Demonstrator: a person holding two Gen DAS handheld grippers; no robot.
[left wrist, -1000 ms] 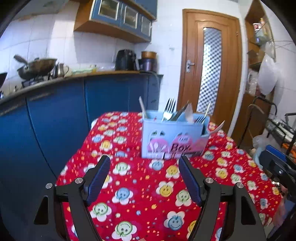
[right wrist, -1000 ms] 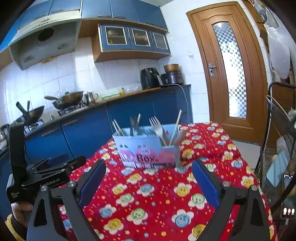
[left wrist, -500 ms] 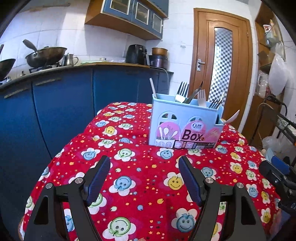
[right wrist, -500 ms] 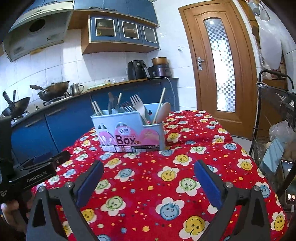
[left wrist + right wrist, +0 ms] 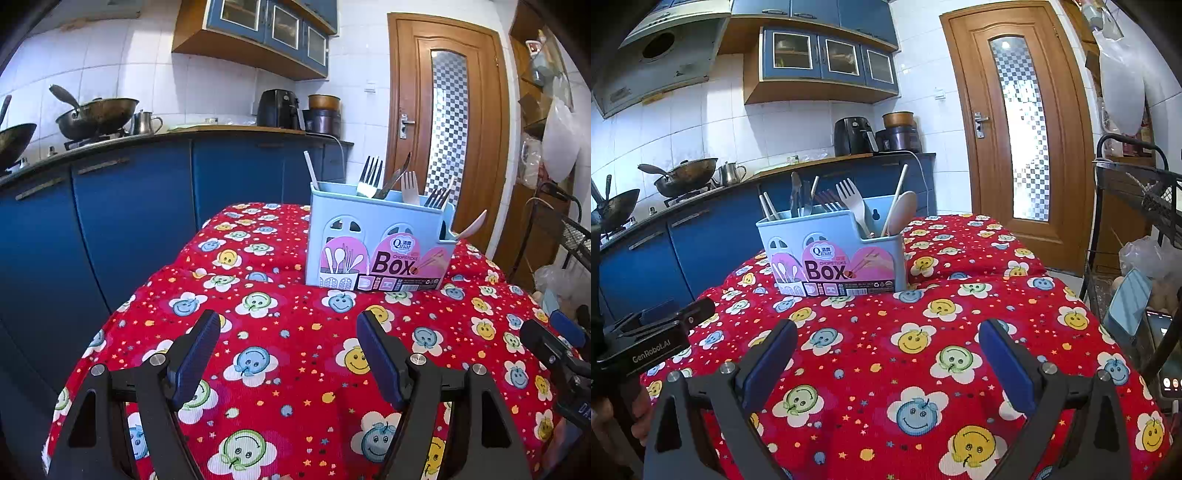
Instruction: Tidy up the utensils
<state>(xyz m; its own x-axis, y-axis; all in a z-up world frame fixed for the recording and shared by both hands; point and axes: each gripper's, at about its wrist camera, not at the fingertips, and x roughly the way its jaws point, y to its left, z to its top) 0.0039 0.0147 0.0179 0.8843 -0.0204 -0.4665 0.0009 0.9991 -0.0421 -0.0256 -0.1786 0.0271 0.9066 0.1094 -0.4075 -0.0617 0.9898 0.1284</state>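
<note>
A light blue utensil box (image 5: 376, 243) with a pink "Box" label stands upright on the red smiley-flower tablecloth (image 5: 295, 369). Forks, a knife, chopsticks and spoons stick out of its top. It also shows in the right wrist view (image 5: 834, 258), with a pale fork (image 5: 855, 203) and a wooden spoon (image 5: 903, 214) in its right compartment. My left gripper (image 5: 288, 354) is open and empty, low over the cloth, short of the box. My right gripper (image 5: 886, 362) is open and empty, also short of the box.
Blue kitchen cabinets (image 5: 129, 206) with woks on the counter stand behind and left of the table. A wooden door (image 5: 447, 122) is at the back right. A black wire rack (image 5: 1137, 206) stands at the right. The other gripper shows at each view's edge (image 5: 653, 332).
Both grippers have dropped lower and moved nearer the table; the box now looms larger and higher in both views. Both stay open and empty.
</note>
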